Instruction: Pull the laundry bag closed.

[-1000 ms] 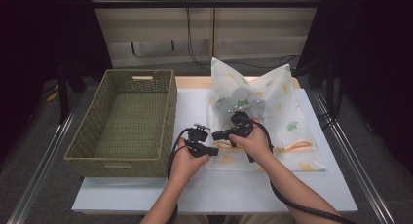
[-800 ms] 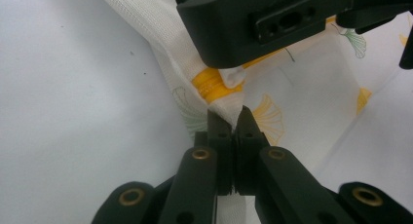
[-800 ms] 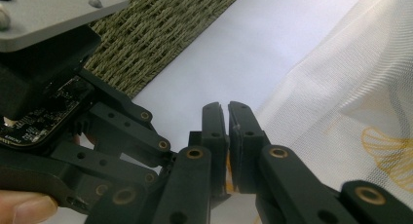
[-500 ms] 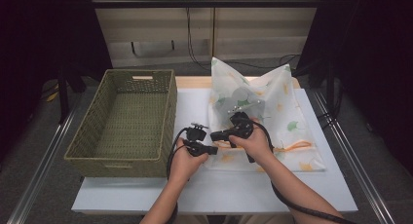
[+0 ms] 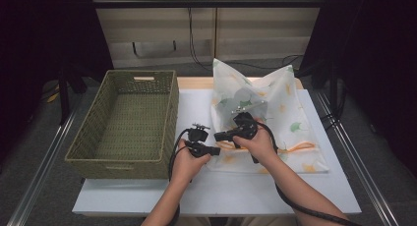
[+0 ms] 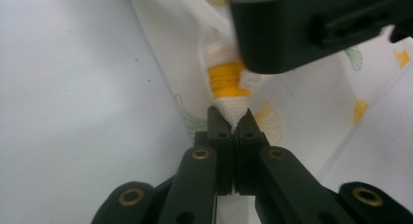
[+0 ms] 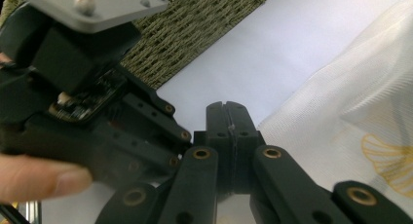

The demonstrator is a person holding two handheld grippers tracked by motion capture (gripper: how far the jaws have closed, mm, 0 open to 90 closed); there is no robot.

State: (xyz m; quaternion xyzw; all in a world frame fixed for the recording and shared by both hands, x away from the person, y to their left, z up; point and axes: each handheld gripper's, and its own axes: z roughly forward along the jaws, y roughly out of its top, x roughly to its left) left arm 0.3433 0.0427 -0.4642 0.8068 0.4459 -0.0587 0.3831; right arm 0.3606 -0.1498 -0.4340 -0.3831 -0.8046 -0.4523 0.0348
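Left gripper view has the left gripper (image 6: 233, 121) with its jaws pressed together on a pinch of white fabric at the gathered mouth of the drawstring bag (image 6: 185, 53), just below a yellow wound cord (image 6: 225, 79) that bunches the cloth; the dark body of the other gripper crosses the top of that view, right against the gathered cloth. Right gripper view shows the right gripper (image 7: 228, 118) with its jaws closed flat against each other; a thin sliver of something pale sits in the seam between them, but I cannot tell whether it is cloth, and the bag's printed fabric lies just to one side. High view places both grippers close together at the near left corner of the bag (image 5: 265, 118), the left hand (image 5: 184, 159) coming up from the bottom with the left gripper (image 5: 210, 150) pointing toward the bag, and the right hand (image 5: 258, 142) resting over the bag's lower part with the right gripper (image 5: 223, 135) aimed leftward at the other one. The bag lies on the white table (image 5: 206, 186), its far end propped up in two peaks, with an orange drawstring (image 5: 300, 147) trailing across its right side. A woven basket (image 5: 169, 113) stands just left of the hands, its near wall close to the left gripper.
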